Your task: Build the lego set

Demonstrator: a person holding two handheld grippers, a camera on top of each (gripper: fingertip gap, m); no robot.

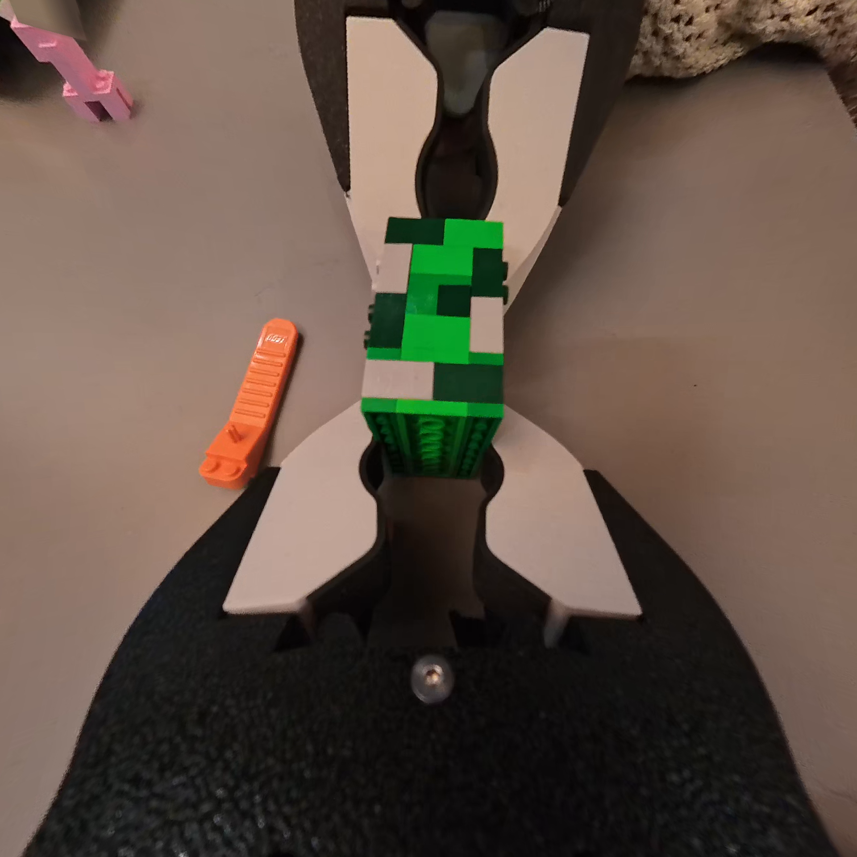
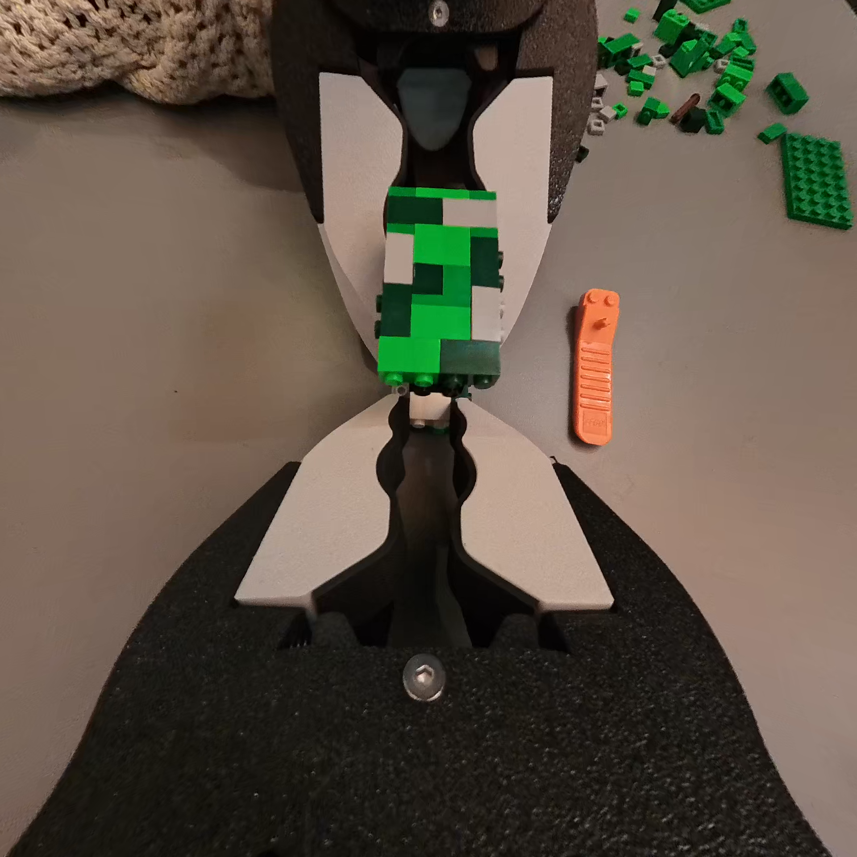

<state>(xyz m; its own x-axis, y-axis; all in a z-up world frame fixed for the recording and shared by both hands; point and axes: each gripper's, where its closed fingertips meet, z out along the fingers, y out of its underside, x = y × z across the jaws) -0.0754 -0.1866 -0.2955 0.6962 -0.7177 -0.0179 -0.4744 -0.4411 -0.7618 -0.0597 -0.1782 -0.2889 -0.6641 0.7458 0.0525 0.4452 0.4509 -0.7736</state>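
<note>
- Left tool (image 1: 431,457) is closed on the bottom end of the green block tower (image 1: 433,320), held up over the counter (image 1: 162,259).
- Right tool (image 2: 429,408), facing it, pinches a small pale brick (image 2: 429,410) right at the tower's bumpy top end.
- Most of the tower looks built. I think this brick goes on next.
- Many loose green bricks (image 2: 686,60) and a green plate (image 2: 818,183) still wait.
- An orange brick remover (image 1: 252,403) lies near, with bare counter around. A knitted blanket (image 2: 116,46) sits past the tools.
</note>
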